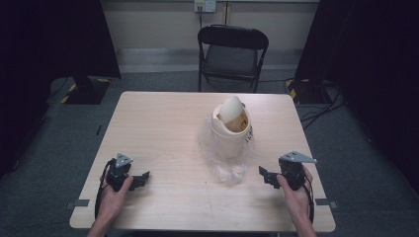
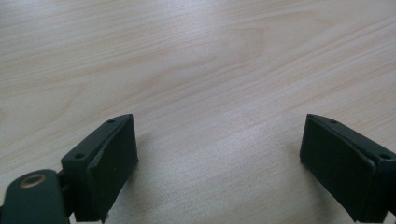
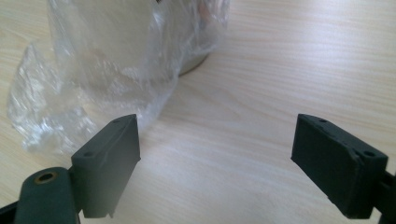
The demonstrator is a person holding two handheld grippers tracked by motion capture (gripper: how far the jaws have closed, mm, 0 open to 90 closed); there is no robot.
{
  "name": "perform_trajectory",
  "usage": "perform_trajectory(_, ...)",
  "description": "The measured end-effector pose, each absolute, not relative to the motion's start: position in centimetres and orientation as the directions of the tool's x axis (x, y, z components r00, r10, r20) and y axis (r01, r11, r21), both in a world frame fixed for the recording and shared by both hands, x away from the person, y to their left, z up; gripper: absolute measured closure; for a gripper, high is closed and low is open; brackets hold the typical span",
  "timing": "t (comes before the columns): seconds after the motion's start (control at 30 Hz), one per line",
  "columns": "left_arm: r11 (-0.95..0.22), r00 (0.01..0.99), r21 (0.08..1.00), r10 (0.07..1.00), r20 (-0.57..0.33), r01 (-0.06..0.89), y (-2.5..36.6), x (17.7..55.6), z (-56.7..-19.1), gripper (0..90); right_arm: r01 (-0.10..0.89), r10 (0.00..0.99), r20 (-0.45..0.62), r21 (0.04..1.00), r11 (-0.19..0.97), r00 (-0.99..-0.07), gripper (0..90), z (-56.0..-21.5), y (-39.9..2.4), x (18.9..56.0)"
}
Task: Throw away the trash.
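A small cream bin (image 1: 230, 131) with a tilted swing lid (image 1: 230, 108) stands on the wooden table (image 1: 163, 128), right of centre. A clear plastic bag (image 1: 221, 160) drapes down its front and spreads onto the tabletop. My left gripper (image 1: 143, 178) rests near the front left edge, jaws wide apart over bare wood (image 2: 215, 140). Near the front right, my right gripper (image 1: 264, 175) is open and empty. In the right gripper view the bag (image 3: 84, 88) and the bin's base (image 3: 191, 65) lie beyond the left jaw, apart from the gripper (image 3: 217, 172).
A black folding chair (image 1: 232, 52) stands behind the table's far edge. Dark curtains hang at both sides, and cables (image 1: 321, 106) lie on the floor at the right. A black stand base (image 1: 86, 91) sits at the far left.
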State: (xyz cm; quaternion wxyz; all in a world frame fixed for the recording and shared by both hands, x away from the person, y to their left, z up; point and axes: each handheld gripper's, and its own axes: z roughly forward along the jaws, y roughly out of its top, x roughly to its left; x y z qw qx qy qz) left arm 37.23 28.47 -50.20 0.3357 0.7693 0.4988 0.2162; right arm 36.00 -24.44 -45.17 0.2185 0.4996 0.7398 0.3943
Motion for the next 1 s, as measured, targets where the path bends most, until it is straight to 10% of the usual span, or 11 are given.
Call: perform_trajectory(1.0, -0.275, 0.408, 0.733, 0.913, -0.004, 0.622, 28.5, 37.2, -50.2, 10.6, 0.636, 0.949, -0.015, 0.739, 0.224, -0.316, 13.9, -50.0, -26.5, 36.5)
